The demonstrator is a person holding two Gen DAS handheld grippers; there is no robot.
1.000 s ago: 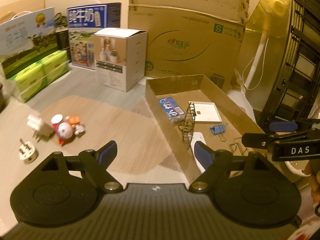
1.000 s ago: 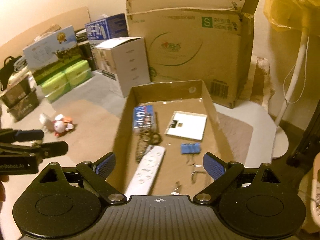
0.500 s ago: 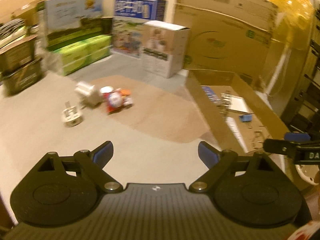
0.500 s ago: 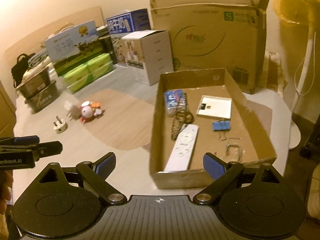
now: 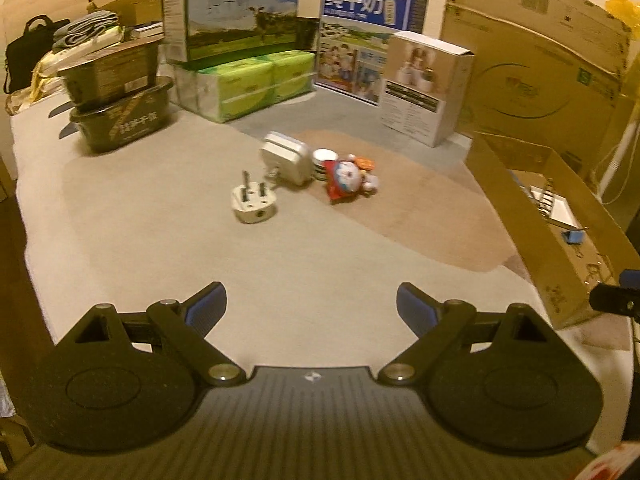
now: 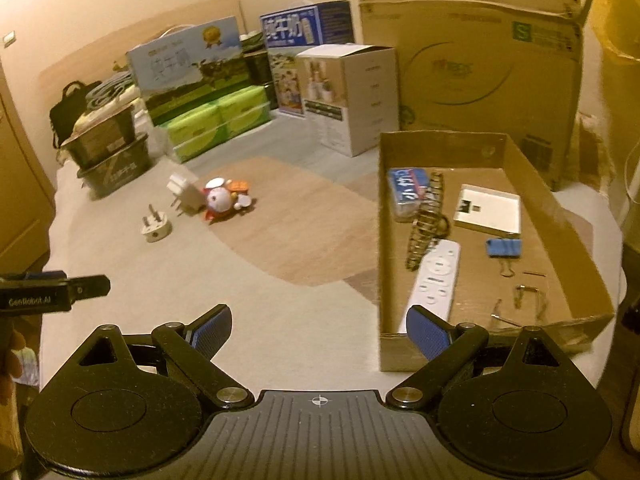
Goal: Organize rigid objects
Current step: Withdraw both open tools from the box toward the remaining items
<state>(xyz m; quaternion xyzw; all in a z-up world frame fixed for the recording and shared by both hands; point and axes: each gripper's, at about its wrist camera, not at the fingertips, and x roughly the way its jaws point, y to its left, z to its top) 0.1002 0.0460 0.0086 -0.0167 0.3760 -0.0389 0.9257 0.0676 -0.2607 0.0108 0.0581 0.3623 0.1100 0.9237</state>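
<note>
On the pale cloth lie a round white plug point(image 5: 253, 202) point(image 6: 156, 227), a white charger block point(image 5: 285, 159) point(image 6: 185, 196) and a small red, white and blue cartoon toy point(image 5: 348, 178) point(image 6: 224, 200), close together. My left gripper point(image 5: 311, 307) stands open and empty, well short of them. To the right sits a shallow cardboard tray point(image 6: 378, 248) point(image 5: 532, 236) holding a white remote point(image 6: 434, 280), a blue clip point(image 6: 504, 247), a white flat box point(image 6: 489, 212), a blue packet point(image 6: 409, 190) and a chain. My right gripper point(image 6: 318, 330) is open and empty at the tray's near left corner.
Boxes line the back: a white carton point(image 5: 424, 88), a blue milk box point(image 5: 368, 40), green packs point(image 5: 256, 84), dark tubs point(image 5: 120, 112) at left, a large cardboard box point(image 6: 480, 48) behind the tray. The left gripper's tip point(image 6: 80, 288) shows at the right wrist view's left edge.
The left gripper swung left, away from the tray, and now faces the plug, charger and toy. The right gripper drew back from over the tray, which now shows whole.
</note>
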